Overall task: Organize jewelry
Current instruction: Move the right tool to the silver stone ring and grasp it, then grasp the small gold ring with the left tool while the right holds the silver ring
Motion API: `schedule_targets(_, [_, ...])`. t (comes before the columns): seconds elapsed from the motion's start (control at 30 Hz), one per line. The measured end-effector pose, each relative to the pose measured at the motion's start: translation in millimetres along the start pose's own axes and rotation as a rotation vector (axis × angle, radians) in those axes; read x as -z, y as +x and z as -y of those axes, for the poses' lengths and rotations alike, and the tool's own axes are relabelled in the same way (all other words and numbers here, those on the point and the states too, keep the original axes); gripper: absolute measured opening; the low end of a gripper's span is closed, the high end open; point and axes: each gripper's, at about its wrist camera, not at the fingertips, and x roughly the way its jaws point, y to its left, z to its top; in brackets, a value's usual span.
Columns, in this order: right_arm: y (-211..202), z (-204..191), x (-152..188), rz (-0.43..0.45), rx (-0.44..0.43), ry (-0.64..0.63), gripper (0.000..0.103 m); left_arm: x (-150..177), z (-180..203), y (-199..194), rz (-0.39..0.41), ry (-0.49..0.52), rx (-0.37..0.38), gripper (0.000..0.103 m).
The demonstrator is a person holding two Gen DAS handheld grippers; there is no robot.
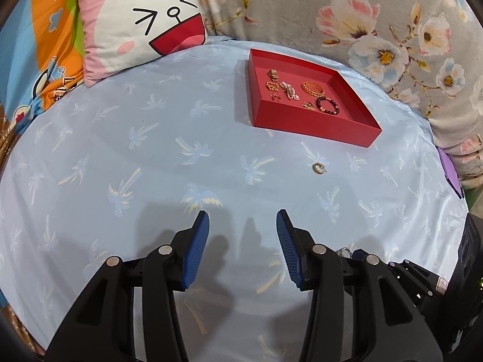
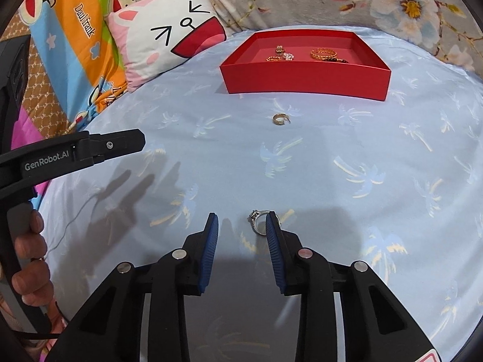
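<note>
A red tray (image 1: pixel 314 123) (image 2: pixel 305 78) sits on the light blue sheet and holds several pieces: gold bracelet (image 1: pixel 314 89) (image 2: pixel 323 53), dark bead bracelet (image 1: pixel 327 105), pearl piece (image 1: pixel 289 90), small gold earrings. A gold hoop earring (image 1: pixel 318 168) (image 2: pixel 280 119) lies on the sheet in front of the tray. A silver ring (image 2: pixel 259 221) (image 1: pixel 343 252) lies by my right gripper's right fingertip, just inside the jaws. My right gripper (image 2: pixel 242 221) is open over it. My left gripper (image 1: pixel 243 218) is open and empty, also seen from the side in the right wrist view (image 2: pixel 120 143).
A pink cat-face pillow (image 1: pixel 142 21) (image 2: pixel 169 39) leans at the back left. A floral grey blanket (image 1: pixel 377 18) lies behind and right of the tray. A striped cartoon blanket (image 2: pixel 75 45) lies at the left.
</note>
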Motion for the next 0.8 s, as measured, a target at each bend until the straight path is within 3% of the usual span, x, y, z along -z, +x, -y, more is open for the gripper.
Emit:
schedule_targets(0.17, [10,4,-3,-0.015,0.012,0.008,0.021,1,-1,2,-0.005,0.002,0.004,0.045])
schedule_targets(0.3, [12,5,-4,-0.014,0.043,-0.012,0.008,1,-2,4,-0.011,-0.003,0.006,0.045])
schedule_targets(0.8, [-8,26,-6,0.018,0.049,0.016,0.004,-16,30,20,-0.012,0.062,0.036,0.045])
